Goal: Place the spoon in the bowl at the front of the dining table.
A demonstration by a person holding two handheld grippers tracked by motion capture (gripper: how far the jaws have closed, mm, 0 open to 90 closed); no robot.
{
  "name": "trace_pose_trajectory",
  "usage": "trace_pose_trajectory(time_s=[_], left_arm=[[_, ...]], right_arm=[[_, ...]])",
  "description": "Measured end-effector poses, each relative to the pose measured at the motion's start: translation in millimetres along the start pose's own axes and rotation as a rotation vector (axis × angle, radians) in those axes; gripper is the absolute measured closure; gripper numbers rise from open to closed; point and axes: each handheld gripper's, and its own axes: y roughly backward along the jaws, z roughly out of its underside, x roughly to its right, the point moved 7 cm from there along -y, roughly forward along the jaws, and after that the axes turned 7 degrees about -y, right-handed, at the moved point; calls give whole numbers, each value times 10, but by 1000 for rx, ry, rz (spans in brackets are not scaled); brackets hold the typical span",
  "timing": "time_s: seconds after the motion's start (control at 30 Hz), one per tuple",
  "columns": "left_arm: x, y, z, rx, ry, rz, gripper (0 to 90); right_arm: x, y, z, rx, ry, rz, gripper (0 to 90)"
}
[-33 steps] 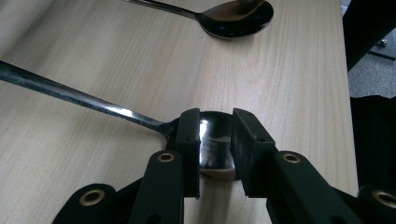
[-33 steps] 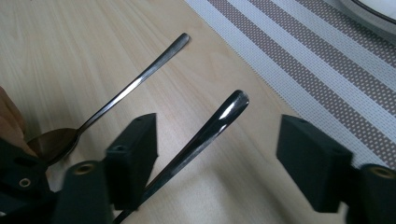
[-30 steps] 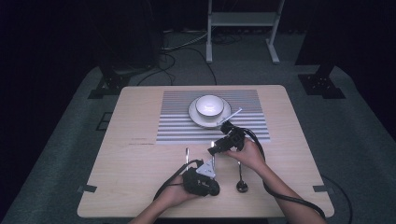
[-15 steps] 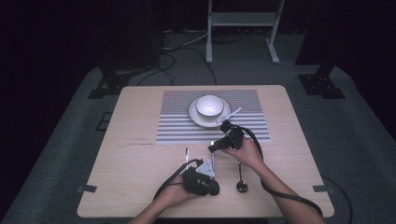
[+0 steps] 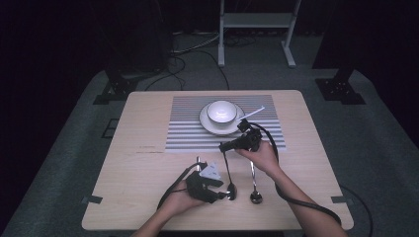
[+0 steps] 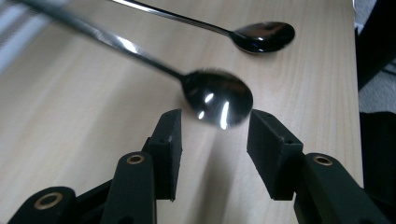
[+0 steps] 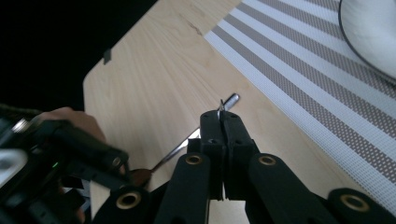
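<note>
My left gripper lay low near the table's front edge, with my hand behind it. Its fingers stood apart; they had just been opening, and the bowl of the nearer spoon sat just ahead of the gap between them, with neither pad pressing on it. From above, that spoon ran away from me, bowl end at my left jaws, handle end up at my right gripper. My right jaws had just been closing and were clamped together on the tip of that handle, a sliver of metal poking out between the pads. In the left gripper view the spoon looked blurred and seemed lifted off the wood, though I could not tell for sure.

Just to the right of it, a second spoon lay flat on the table, roughly parallel, untouched. Farther back, on the striped mat, a white bowl sat on a plate, with a thin white stick beside it.
</note>
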Motion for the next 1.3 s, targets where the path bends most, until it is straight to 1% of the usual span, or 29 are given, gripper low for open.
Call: trace_pose_trajectory(time_s=[0.1, 0.17, 0.2, 0.23, 0.27, 0.3, 0.37, 0.4, 0.43, 0.47, 0.5, 0.57, 0.6, 0.63, 0.67, 0.7, 0.8, 0.87, 0.9, 1.03, 1.13, 1.23, 1.3], left_arm=[[-72, 94, 30, 17, 26, -25, 523], [-137, 176, 55, 24, 36, -46, 501], [-137, 176, 55, 24, 36, -46, 487], [-165, 213, 65, 31, 44, -55, 487], [-219, 282, 88, 40, 61, -77, 463], [-257, 326, 105, 44, 68, -91, 443], [-334, 418, 141, 67, 100, -118, 411], [-334, 418, 141, 67, 100, -118, 391], [-397, 485, 175, 86, 130, -134, 376], [-397, 485, 175, 86, 130, -134, 369], [-470, 548, 221, 97, 154, -159, 359], [-535, 601, 268, 103, 176, -179, 343], [-558, 619, 285, 106, 185, -187, 333], [-558, 619, 285, 106, 185, -187, 323], [-598, 649, 320, 105, 200, -199, 312], [-611, 657, 330, 107, 202, -205, 310], [-655, 679, 384, 83, 211, -218, 287], [-660, 680, 390, 86, 217, -222, 286], [-681, 684, 413, 85, 230, -226, 276], [-713, 682, 451, 71, 237, -238, 246], [-734, 682, 475, 65, 241, -246, 244], [-754, 694, 495, 63, 246, -251, 236], [-785, 723, 511, 80, 262, -254, 218]], right_arm=[[-30, 60, -47, 1, 7, 8, 890], [-49, 105, -87, 9, -1, 5, 890], [-49, 105, -87, 9, -1, 5, 890], [-48, 138, -119, 17, 2, 12, 890], [-44, 182, -173, 32, -4, 15, 890], [-38, 196, -193, 37, -11, 17, 890], [-14, 235, -241, 50, -22, 23, 889], [-14, 235, -241, 50, -22, 23, 889], [19, 274, -285, 65, -35, 26, 890], [19, 274, -285, 65, -35, 26, 890], [47, 304, -325, 77, -45, 33, 890], [70, 329, -359, 84, -50, 37, 890], [78, 343, -378, 87, -56, 42, 890], [88, 353, -396, 92, -57, 44, 890], [94, 362, -411, 97, -57, 44, 890], [102, 379, -435, 101, -61, 46, 889], [128, 406, -500, 110, -65, 60, 889], [134, 413, -525, 113, -69, 62, 889], [143, 431, -580, 121, -71, 67, 889], [182, 467, -685, 132, -80, 84, 889], [231, 481, -754, 141, -92, 98, 889], [257, 489, -792, 146, -92, 113, 889], [276, 502, -836, 156, -96, 125, 889]])
